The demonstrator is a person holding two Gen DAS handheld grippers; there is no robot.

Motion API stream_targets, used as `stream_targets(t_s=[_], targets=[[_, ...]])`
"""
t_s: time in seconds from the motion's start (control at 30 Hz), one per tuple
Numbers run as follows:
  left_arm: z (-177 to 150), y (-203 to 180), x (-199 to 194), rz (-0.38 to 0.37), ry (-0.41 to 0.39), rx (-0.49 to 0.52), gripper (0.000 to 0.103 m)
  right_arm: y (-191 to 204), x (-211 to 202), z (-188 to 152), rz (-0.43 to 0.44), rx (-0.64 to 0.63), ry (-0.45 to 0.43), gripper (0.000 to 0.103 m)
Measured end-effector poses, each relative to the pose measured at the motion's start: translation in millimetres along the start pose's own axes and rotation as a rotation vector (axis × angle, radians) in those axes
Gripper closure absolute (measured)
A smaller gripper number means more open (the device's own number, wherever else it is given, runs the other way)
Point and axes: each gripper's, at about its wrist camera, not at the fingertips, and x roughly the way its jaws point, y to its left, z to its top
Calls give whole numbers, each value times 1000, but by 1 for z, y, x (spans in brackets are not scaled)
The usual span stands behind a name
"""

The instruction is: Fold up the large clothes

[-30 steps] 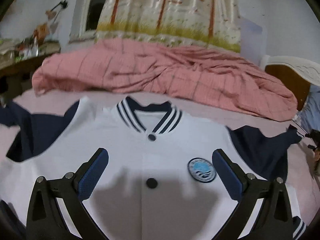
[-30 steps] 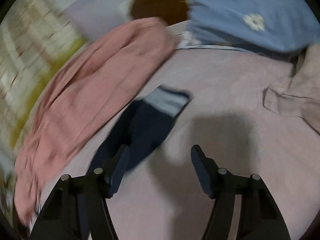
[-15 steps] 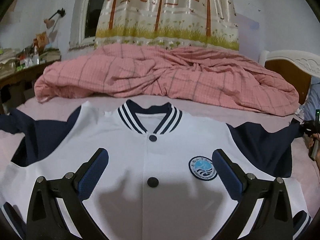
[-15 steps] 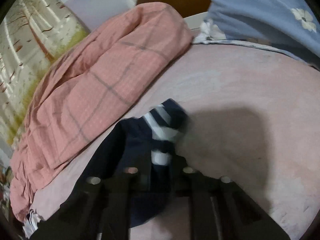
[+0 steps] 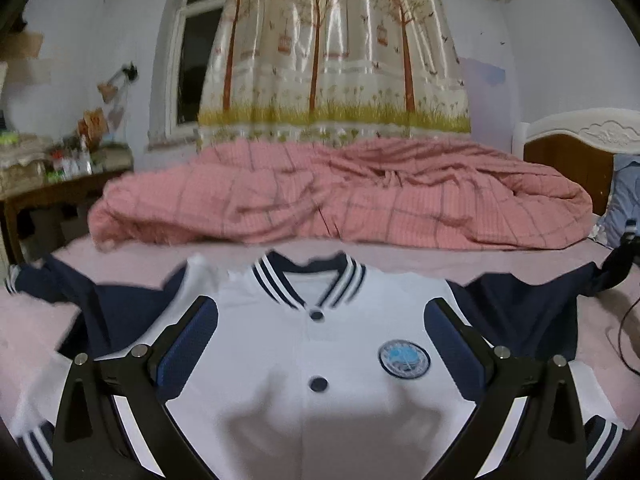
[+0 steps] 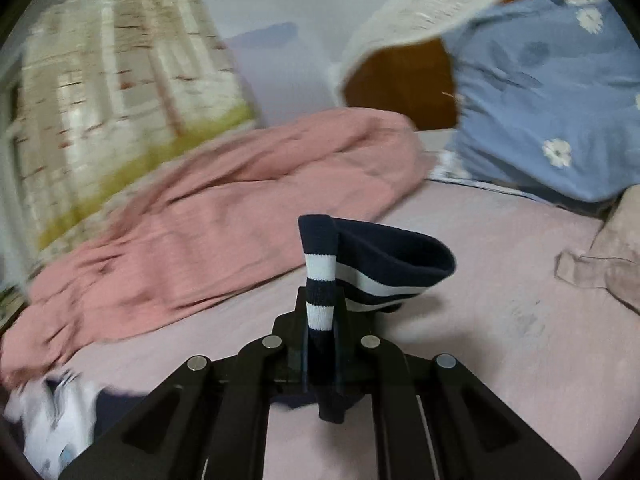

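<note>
A white varsity jacket (image 5: 320, 360) with navy sleeves, striped collar and round blue badge lies face up on the pink bed sheet (image 5: 36, 312). My left gripper (image 5: 320, 332) is open above its chest, holding nothing. My right gripper (image 6: 320, 320) is shut on the jacket's striped navy sleeve cuff (image 6: 372, 268) and holds it lifted off the sheet (image 6: 500, 300). In the left wrist view that sleeve (image 5: 532, 300) stretches out to the right edge. The jacket body shows blurred in the right wrist view (image 6: 52, 420) at lower left.
A crumpled pink checked quilt (image 5: 340, 192) lies across the back of the bed, also in the right wrist view (image 6: 220, 208). A blue flowered pillow (image 6: 552, 92) leans on the wooden headboard (image 5: 568, 160). A cluttered side table (image 5: 60, 176) stands at left. A beige cloth (image 6: 608, 256) lies at right.
My right gripper closed on the sleeve cuff and lifted it off the sheet. My left gripper stayed open and tilted upward over the jacket.
</note>
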Motion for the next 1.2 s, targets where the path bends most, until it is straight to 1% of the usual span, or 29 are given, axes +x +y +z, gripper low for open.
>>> stream_targets(t_s=[0.03,0.07,0.13,0.17,0.2,0.23,0.27,0.33,0.37,0.47,0.53,0.6,0.63,0.7,0.73,0.83,0.87,0.9,0.97,1.0,1.07,1.1,1.13,1.17,1.2], targets=[[2,0,-4,14,-23,11,0,15,-16,-1,7,-37,-19,93],[5,1,-8,24,-40,21,0,21,-29,-2,9,-52,-31,93],[11,6,-13,21,-45,5,0,47,-61,4,55,-61,-59,93],[14,11,-12,18,-21,-21,0,69,-80,9,80,-82,-68,93],[16,17,-8,18,27,-51,0,86,-93,13,88,-107,-78,93],[16,22,-5,-9,59,-78,0,102,-105,16,99,-136,-89,93],[15,27,-2,-34,75,-105,0,124,-118,22,113,-174,-103,93],[15,37,2,-14,83,-129,1,166,-140,37,142,-243,-117,93],[17,42,4,-18,81,-139,1,193,-152,49,171,-276,-127,93],[20,58,7,-70,100,-180,1,256,-179,69,227,-328,-143,93],[23,67,5,-98,97,-205,1,289,-192,73,278,-341,-137,93],[28,76,1,-81,78,-208,2,327,-200,68,346,-338,-118,93],[29,81,-1,-44,66,-215,2,341,-200,62,370,-333,-100,93],[31,96,1,106,67,-239,3,373,-193,33,431,-300,-31,93],[30,105,4,135,67,-252,3,387,-186,12,450,-278,9,93],[28,134,13,139,91,-310,10,404,-160,-46,471,-158,97,93],[28,142,14,125,90,-328,10,411,-145,-75,481,-116,159,93],[29,147,15,109,91,-329,10,415,-136,-93,495,-111,200,93],[29,151,15,103,84,-319,10,422,-114,-130,526,-142,275,93],[28,151,15,99,85,-317,10,426,-105,-148,534,-186,310,93],[27,146,21,74,104,-302,10,431,-96,-174,570,-271,368,92],[26,142,22,65,112,-289,10,429,-95,-179,571,-277,372,92],[26,138,22,61,116,-272,10,426,-95,-182,562,-257,363,85],[25,134,22,59,115,-259,10,417,-94,-180,551,-207,350,70],[26,132,23,52,114,-254,10,410,-94,-177,554,-162,347,59]])
